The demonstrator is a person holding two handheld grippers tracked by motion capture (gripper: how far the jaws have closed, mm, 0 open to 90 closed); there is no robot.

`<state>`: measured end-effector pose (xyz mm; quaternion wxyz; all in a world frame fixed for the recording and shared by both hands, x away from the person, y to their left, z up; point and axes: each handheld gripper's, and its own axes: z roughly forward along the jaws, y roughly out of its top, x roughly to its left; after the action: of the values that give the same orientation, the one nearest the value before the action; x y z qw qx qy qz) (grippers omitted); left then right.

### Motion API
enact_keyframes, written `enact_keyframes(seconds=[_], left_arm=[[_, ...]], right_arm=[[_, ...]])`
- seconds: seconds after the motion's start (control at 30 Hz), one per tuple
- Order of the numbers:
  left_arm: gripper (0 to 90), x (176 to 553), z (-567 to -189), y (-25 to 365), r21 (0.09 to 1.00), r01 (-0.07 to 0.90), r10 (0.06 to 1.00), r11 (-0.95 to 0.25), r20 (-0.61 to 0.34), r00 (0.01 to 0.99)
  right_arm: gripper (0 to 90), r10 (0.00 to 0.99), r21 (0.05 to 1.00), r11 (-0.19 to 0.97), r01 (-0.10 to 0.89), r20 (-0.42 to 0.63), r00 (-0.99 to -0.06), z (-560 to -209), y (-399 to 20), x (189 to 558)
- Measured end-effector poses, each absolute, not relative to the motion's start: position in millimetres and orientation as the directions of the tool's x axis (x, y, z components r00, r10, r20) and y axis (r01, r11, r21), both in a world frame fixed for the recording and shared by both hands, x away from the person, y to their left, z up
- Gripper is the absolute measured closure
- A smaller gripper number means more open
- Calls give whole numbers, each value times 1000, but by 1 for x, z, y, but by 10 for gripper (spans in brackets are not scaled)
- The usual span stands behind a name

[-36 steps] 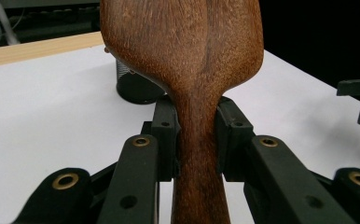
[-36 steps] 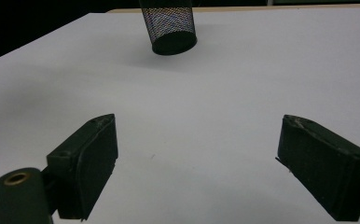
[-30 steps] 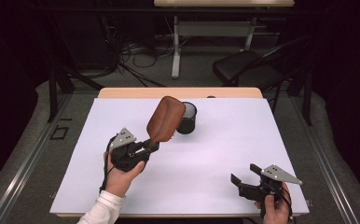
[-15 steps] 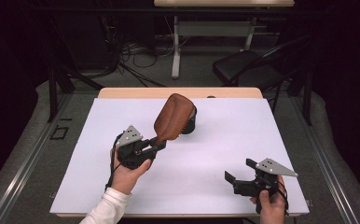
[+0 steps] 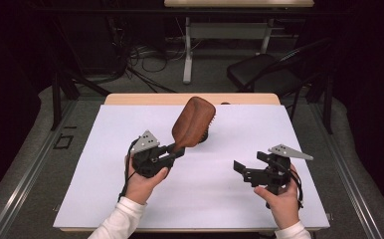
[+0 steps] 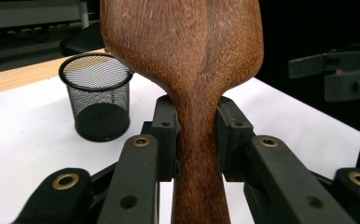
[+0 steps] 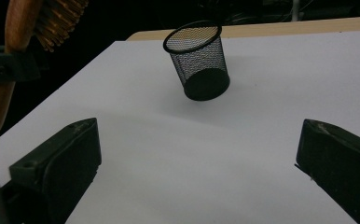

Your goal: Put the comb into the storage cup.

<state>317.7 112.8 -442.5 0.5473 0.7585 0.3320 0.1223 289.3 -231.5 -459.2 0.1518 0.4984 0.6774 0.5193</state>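
Observation:
A brown wooden hairbrush [image 5: 194,122] is held by its handle in my left gripper [image 5: 177,149], with its head tilted up and to the right over the table's middle. In the left gripper view the pads press both sides of the handle [image 6: 197,135] below the brush head [image 6: 183,46]. A black mesh cup [image 6: 96,95] stands upright and empty on the white sheet just beyond the brush. My right gripper [image 5: 247,172] hovers at the front right with its jaws spread wide; they have just been opening, with nothing between them. From the right gripper view the cup [image 7: 197,58] stands ahead and the brush's bristles [image 7: 59,18] are at upper left.
A white sheet [image 5: 105,164] covers most of the table, with a strip of bare wood [image 5: 145,98] along the far edge. A dark chair [image 5: 264,74] and desk legs stand on the floor beyond the table.
My left gripper has carried the brush to the right, so its head now covers the cup in the high view. The right gripper has risen and its jaws have widened.

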Motion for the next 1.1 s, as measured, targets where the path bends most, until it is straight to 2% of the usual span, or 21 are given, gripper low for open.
enact_keyframes(seconds=[0.17, 0.33, 0.77, 1.1], left_arm=[[722, 320, -443, 109, 912, 370, 631, -176, -184, 753], [722, 323, -444, 106, 914, 367, 624, -176, -184, 759], [722, 326, -447, 102, 921, 354, 612, -163, -187, 768], [722, 324, -458, 99, 920, 361, 604, -155, -201, 771]], right_arm=[[0, 824, 845, 24, 535, 286, -489, -447, -221, 303], [0, 795, 873, 79, 481, 236, -558, -437, -210, 308], [0, 784, 894, 81, 440, 215, -582, -421, -196, 321], [0, 776, 902, 86, 423, 206, -597, -424, -192, 319]])
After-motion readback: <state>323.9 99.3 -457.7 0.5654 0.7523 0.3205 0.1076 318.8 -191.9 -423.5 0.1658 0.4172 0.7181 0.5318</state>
